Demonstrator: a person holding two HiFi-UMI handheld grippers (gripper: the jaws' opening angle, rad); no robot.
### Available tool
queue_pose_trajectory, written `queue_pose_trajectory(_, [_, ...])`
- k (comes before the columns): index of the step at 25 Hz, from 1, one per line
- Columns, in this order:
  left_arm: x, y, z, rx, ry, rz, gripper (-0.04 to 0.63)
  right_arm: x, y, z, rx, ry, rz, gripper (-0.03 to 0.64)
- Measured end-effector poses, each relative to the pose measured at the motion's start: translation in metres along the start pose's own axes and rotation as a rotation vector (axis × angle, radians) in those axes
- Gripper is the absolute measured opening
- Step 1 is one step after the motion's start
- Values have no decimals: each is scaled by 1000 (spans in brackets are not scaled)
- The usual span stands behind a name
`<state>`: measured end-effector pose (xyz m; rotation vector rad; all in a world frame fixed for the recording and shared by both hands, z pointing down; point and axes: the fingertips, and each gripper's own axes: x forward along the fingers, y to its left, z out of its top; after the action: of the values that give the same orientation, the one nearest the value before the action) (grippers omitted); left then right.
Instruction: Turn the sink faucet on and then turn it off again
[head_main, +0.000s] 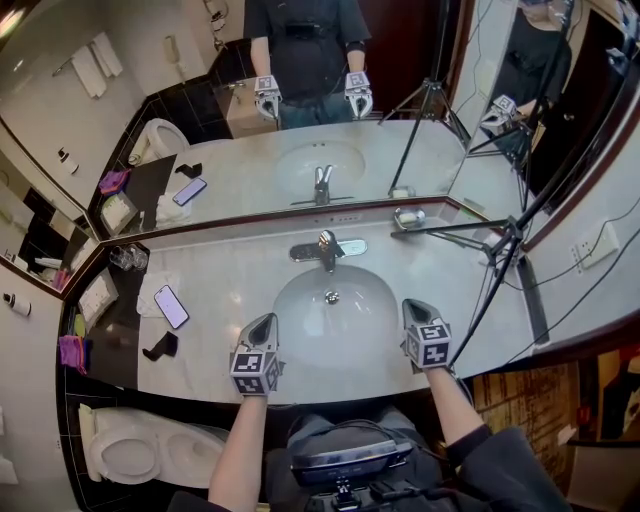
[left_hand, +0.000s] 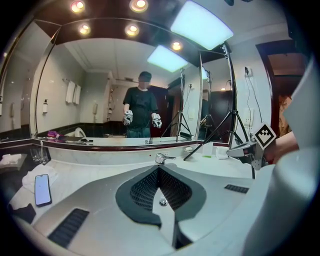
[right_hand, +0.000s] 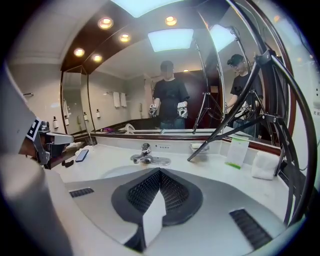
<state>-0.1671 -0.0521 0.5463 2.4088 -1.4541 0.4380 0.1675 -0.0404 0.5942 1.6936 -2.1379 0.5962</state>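
Observation:
The chrome faucet (head_main: 327, 248) stands behind the oval white sink basin (head_main: 300, 320), its single lever on top. My left gripper (head_main: 264, 326) hovers over the basin's front left rim and my right gripper (head_main: 415, 309) over its front right rim. Both point toward the faucet and are well short of it. In the left gripper view the left gripper (left_hand: 159, 171) is shut with nothing in it, the faucet (left_hand: 161, 158) just beyond. In the right gripper view the right gripper (right_hand: 159, 173) is likewise shut and empty, with the faucet (right_hand: 145, 153) ahead to the left.
A phone (head_main: 171, 306) lies on a white cloth left of the basin, beside a dark clip (head_main: 160, 346) and glasses (head_main: 128, 258). A tripod leg (head_main: 490, 280) crosses the counter at right, near a soap dish (head_main: 408, 217). A wall mirror stands behind the counter.

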Motion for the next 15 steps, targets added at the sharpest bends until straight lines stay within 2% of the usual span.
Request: queue_pose_trajectory(15, [-1,3,-5,-17,4,17,8,4,-3,-19,3,39,10,17])
